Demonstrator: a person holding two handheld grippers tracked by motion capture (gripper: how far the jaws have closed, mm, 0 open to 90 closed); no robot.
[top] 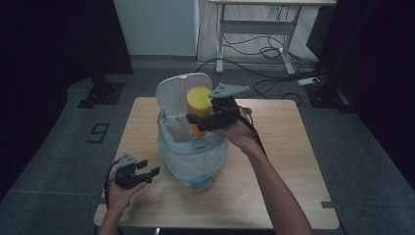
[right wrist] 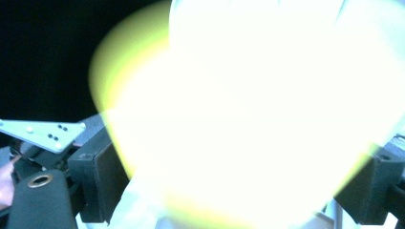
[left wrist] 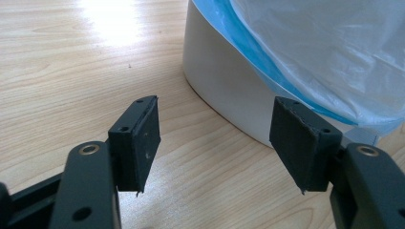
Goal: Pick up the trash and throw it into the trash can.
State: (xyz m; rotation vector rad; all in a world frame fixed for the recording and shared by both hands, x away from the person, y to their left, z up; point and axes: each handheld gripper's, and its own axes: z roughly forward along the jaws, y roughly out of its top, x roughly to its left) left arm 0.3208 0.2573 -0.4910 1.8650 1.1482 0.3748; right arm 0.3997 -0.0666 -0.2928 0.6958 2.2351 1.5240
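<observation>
At about seven o'clock on the wooden table, nearest the person, the left hand holds the left claw low over the tabletop. Its jaws stand well apart with nothing between them; in the left gripper view they frame bare wood, and the white base of the bin curves past just beyond the tips, toward one o'clock of that view. The claw is near the bin but not touching it.

The white pedal bin stands at the middle of the table. A pale blue plastic liner is folded down over its outside, and the same liner hangs over the white wall in the left gripper view. The bin's lid is tipped up and open at the far side, toward twelve o'clock.

Over the bin's open mouth, the right hand reaches in from three o'clock with the right claw, which grips a yellow cylindrical container. The container stands roughly upright, its top blurred, above the bin's opening and in front of the raised lid. In the right gripper view the yellow container is overexposed to a white glare, pressed between the two black jaws at either side.

Beyond the table at twelve o'clock, on the grey floor, stand a white desk frame and loose cables.
</observation>
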